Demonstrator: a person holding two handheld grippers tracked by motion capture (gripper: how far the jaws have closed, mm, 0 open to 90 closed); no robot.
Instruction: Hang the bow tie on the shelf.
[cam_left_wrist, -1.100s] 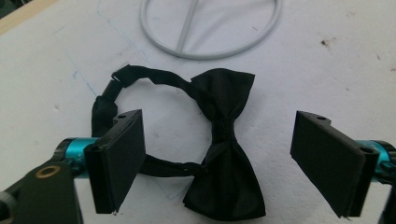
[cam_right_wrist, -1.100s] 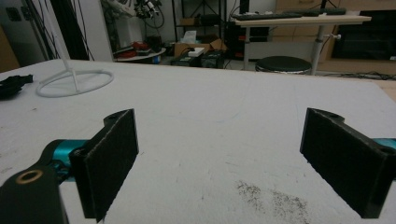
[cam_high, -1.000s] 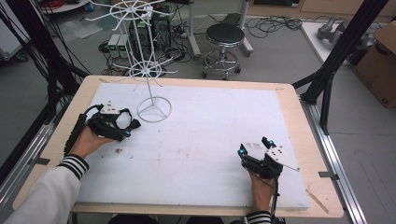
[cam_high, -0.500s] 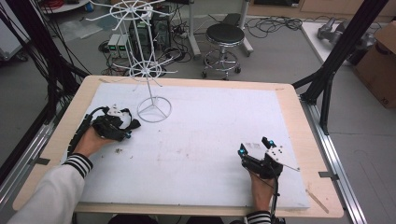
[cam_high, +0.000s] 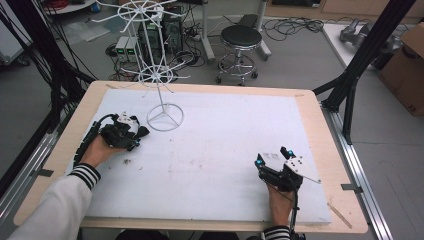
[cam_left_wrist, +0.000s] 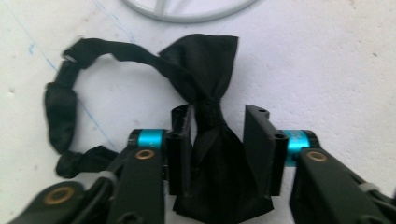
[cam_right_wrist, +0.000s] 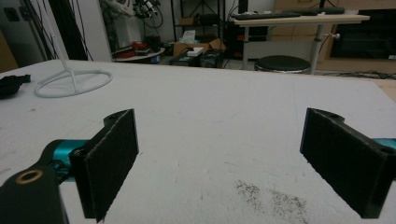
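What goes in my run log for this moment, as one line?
left gripper: jaws around black bow tie, not fully shut | right gripper: open, empty | white wire stand: upright beside bow tie

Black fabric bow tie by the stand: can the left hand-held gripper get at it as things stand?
Probably yes. The left hand-held gripper already straddles the black fabric bow tie at its knot, jaws not yet closed on it; nothing blocks it, and the white wire stand's ring base lies beyond.

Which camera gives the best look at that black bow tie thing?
The left gripper view: the bow tie and its looped strap lie right between that gripper's jaws. In the high view the left gripper covers most of it. The right gripper view catches just a dark scrap at the far left.
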